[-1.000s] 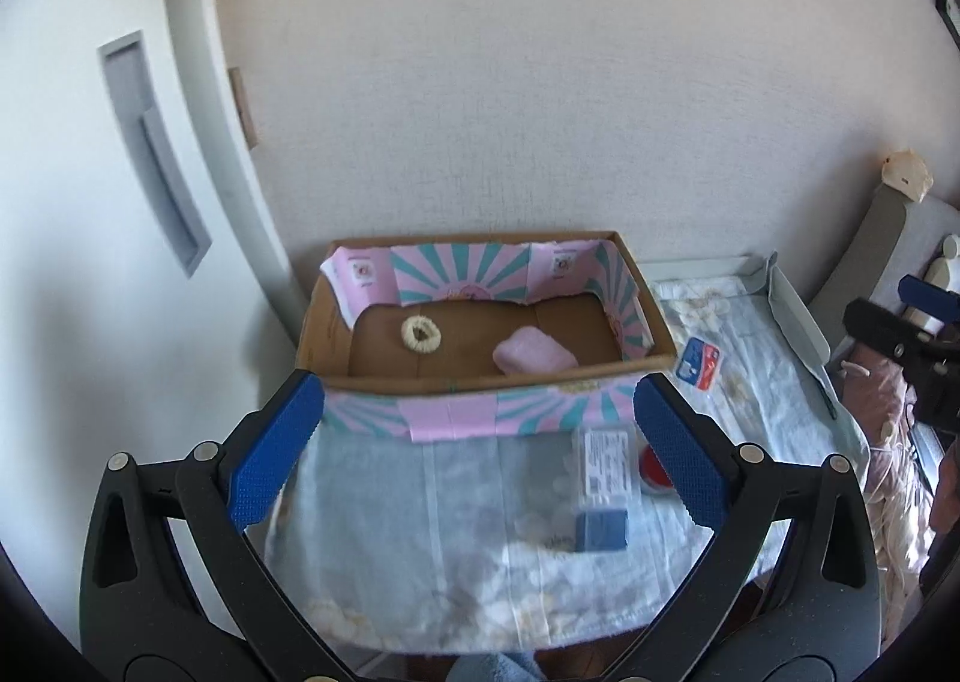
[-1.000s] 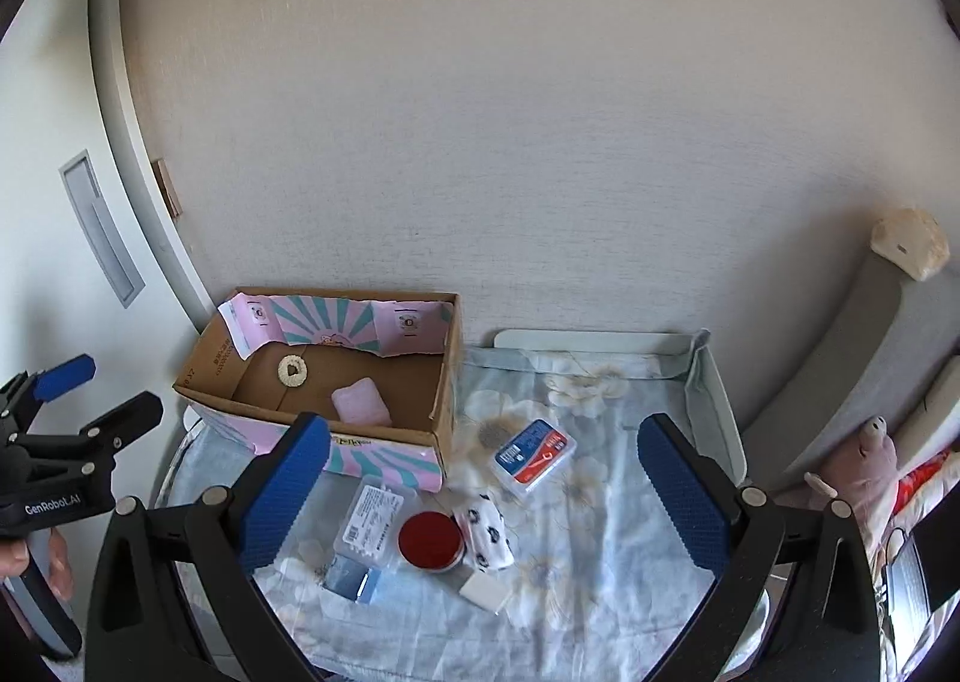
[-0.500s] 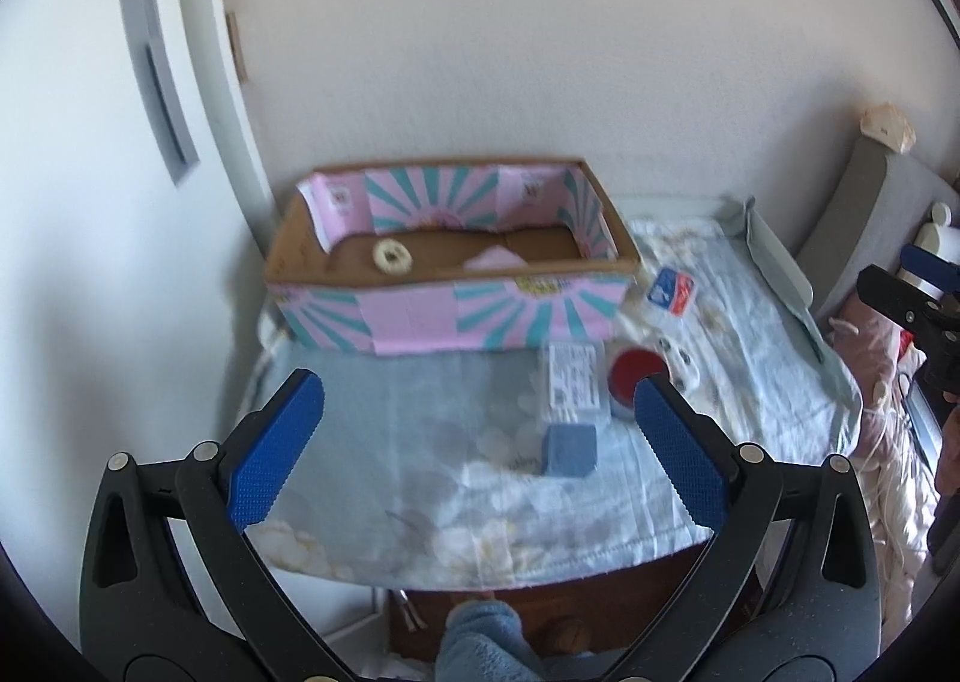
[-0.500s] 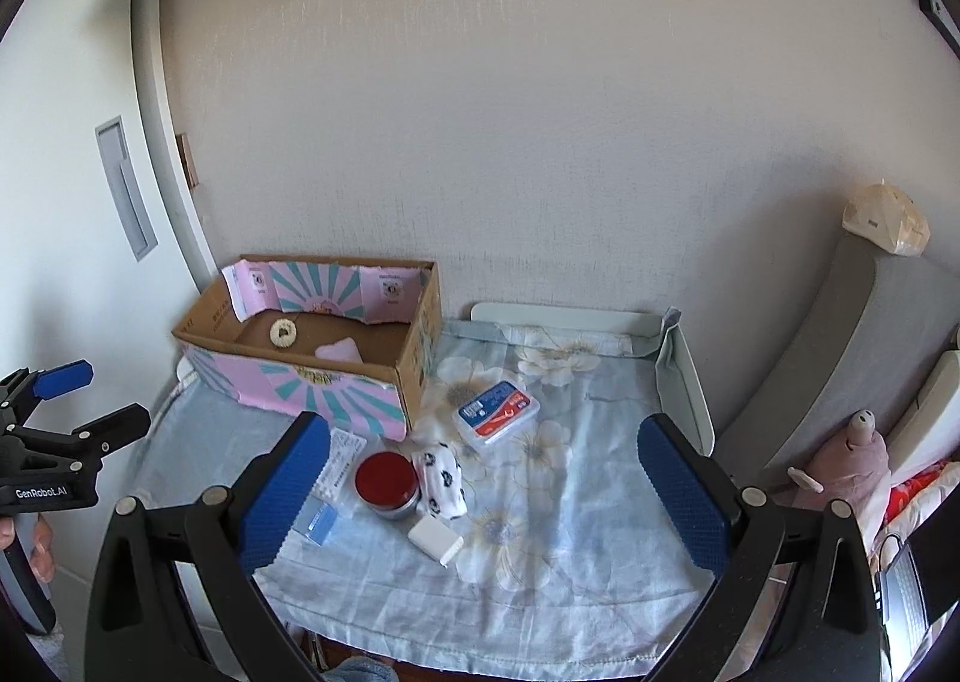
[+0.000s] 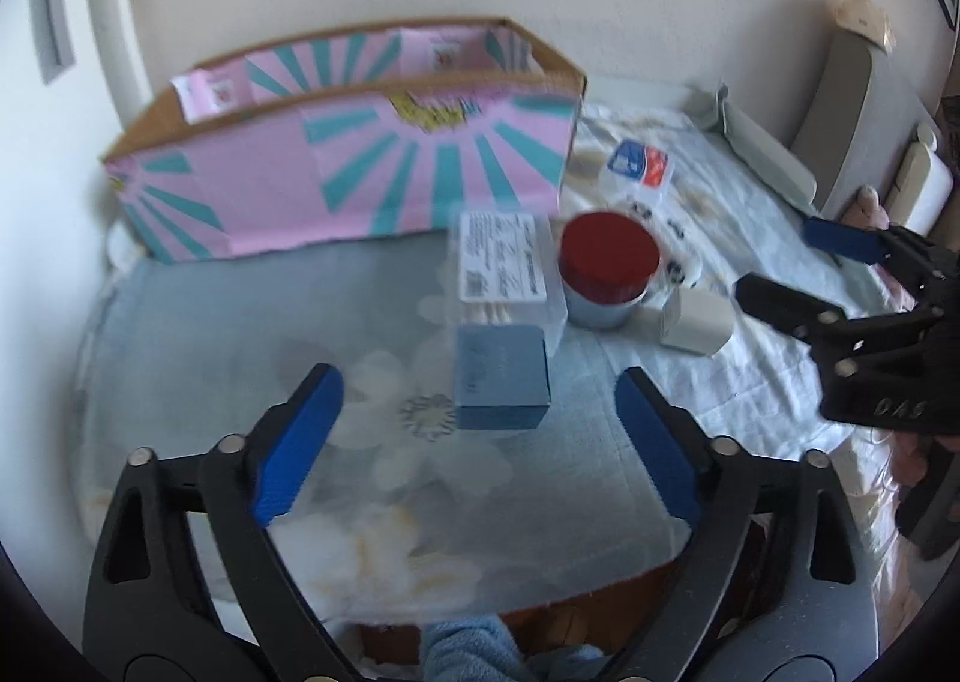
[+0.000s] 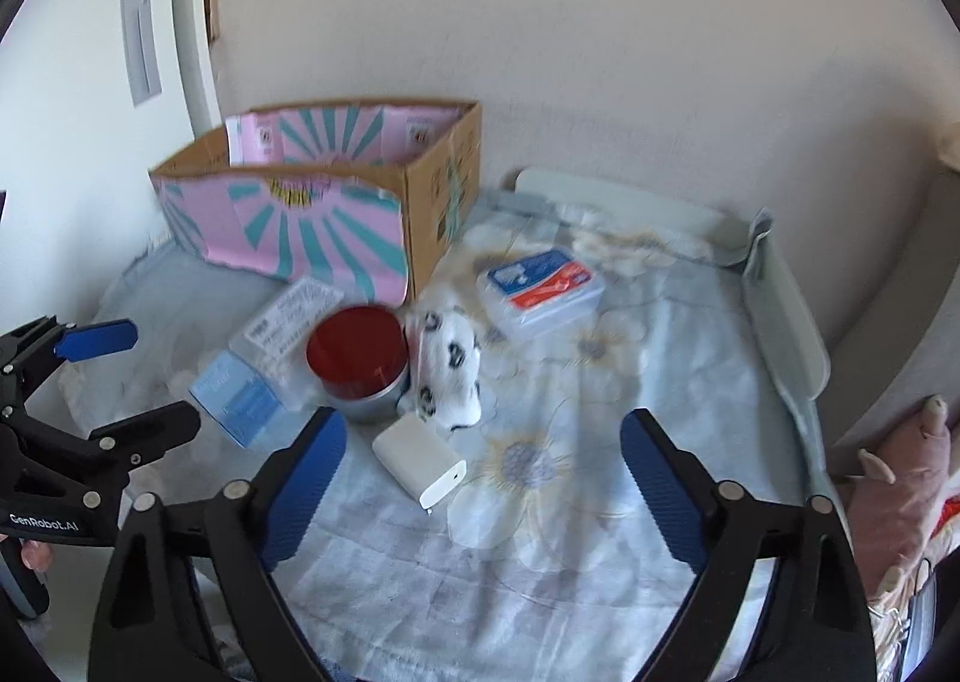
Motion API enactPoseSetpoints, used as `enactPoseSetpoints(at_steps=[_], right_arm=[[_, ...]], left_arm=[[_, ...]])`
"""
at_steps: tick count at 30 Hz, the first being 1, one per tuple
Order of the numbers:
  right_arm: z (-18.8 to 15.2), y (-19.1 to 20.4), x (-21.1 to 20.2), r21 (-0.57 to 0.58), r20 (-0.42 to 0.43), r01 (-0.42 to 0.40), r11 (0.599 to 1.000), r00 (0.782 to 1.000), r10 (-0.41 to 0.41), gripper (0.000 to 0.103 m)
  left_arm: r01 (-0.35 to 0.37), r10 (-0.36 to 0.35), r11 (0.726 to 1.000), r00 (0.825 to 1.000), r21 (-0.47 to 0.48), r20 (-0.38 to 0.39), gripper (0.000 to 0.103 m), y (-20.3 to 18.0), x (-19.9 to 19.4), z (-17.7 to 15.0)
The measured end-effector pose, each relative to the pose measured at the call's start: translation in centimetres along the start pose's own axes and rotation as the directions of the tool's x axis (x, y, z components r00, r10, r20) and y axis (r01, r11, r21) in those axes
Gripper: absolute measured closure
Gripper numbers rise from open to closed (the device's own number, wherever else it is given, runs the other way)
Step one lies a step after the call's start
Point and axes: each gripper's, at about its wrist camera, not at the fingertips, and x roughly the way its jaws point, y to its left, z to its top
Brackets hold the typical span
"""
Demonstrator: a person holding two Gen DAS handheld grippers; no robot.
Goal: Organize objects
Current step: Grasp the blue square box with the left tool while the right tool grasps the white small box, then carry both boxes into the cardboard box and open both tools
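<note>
A pink and teal cardboard box point(image 5: 342, 165) stands open at the back left of the cloth-covered table point(image 6: 600, 502). In front of it lie a blue box point(image 5: 503, 385), a clear labelled case point(image 5: 503, 265), a red-lidded tin point(image 5: 607, 268), a white charger point(image 6: 420, 461), a spotted white pouch point(image 6: 450, 367) and a blue and red plastic case point(image 6: 540, 289). My left gripper point(image 5: 477, 448) is open, just short of the blue box. My right gripper point(image 6: 483, 493) is open above the cloth, near the charger. The box's inside is hidden.
A white wall runs behind the table. A raised grey rail point(image 6: 786, 310) edges the table's right side. A pink plush toy point(image 6: 900, 478) lies beyond it at the right. The table's front edge point(image 5: 480, 610) is close below the left gripper.
Both grippers have moved down and forward toward the table. The objects now look much larger. The left gripper has closed in on the blue box, the right on the charger.
</note>
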Motion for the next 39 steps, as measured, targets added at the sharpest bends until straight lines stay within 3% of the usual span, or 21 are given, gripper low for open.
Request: enactPoseSetpoints(at_steps=[5, 11, 18, 20, 32, 39], right_arm=[[-1.3, 0.6, 2.4, -0.019, -0.017, -0.026, 0.999, 1.0, 0.026, 0.028], [-1.5, 0.9, 3.3, -0.02, -0.016, -0.051, 0.998, 0.999, 0.051, 0.039], [-1.4, 1.1, 3.7, 0.017, -0.042, -0.073, 0.997, 0.996, 0.073, 0.056], [-1.4, 1.4, 3.7, 0.018, -0.046, -0.076, 0.997, 0.996, 0.077, 0.062], [-1.3, 1.8, 2.5, 0.034, -0.037, -0.08, 0.996, 0.996, 0.081, 0.062], [0.7, 1.6, -0.2, 0.049, -0.015, -0.061, 0.997, 0.998, 0.061, 0.062]], left_arm=[[0.013, -0.013, 1.0, 1.0, -0.011, -0.008, 0.033, -0.6, 2.6, -0.5], [0.016, -0.016, 1.0, 1.0, -0.024, -0.007, 0.053, -0.6, 3.7, -0.3], [0.004, -0.005, 0.999, 1.0, -0.041, -0.028, 0.068, -0.6, 4.3, -0.6], [0.004, -0.005, 0.999, 1.0, -0.045, -0.024, 0.068, -0.6, 4.2, -0.7], [-0.002, 0.001, 0.997, 1.0, -0.075, -0.017, 0.069, 0.2, 3.1, -0.5], [-0.008, 0.008, 0.994, 1.0, -0.108, 0.006, 0.069, 1.1, 0.1, 1.2]])
